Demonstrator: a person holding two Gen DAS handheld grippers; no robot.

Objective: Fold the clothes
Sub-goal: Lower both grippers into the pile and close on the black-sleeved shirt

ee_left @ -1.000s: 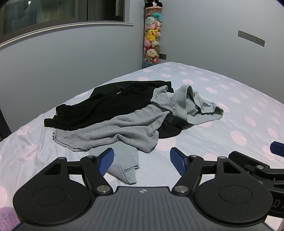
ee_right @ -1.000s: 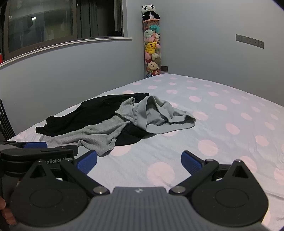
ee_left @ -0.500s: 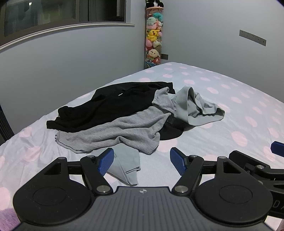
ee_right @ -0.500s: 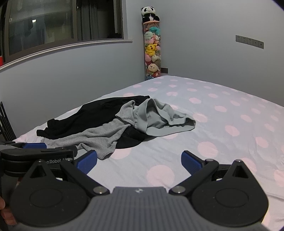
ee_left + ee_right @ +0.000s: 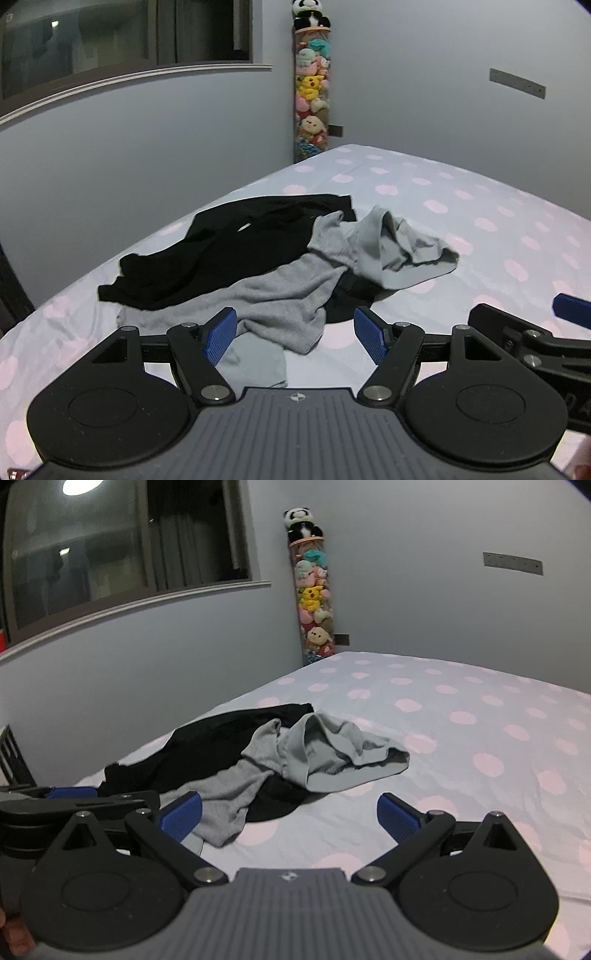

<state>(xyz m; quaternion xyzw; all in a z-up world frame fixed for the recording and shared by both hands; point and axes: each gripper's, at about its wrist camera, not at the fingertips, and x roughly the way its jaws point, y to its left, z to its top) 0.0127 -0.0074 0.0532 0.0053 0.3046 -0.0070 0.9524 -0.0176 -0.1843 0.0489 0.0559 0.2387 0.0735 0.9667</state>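
Left wrist view: left gripper [image 5: 295, 334] spread wide, nothing held.
Right gripper [image 5: 290, 818]: likewise wide, empty.
Clothes [image 5: 280, 291]: judged soft, light; best pinched at a hem near the bed [image 5: 480, 236] edge.

Dark window [image 5: 122, 550]; grey walls [image 5: 424, 602]; polka-dot bed [image 5: 461, 746].

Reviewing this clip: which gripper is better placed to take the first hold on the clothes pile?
Left, probably. The left gripper is open with the ribbed grey garment just beyond its fingertips. The right gripper, also open, faces mostly bare bedsheet, the pile lying toward its left.
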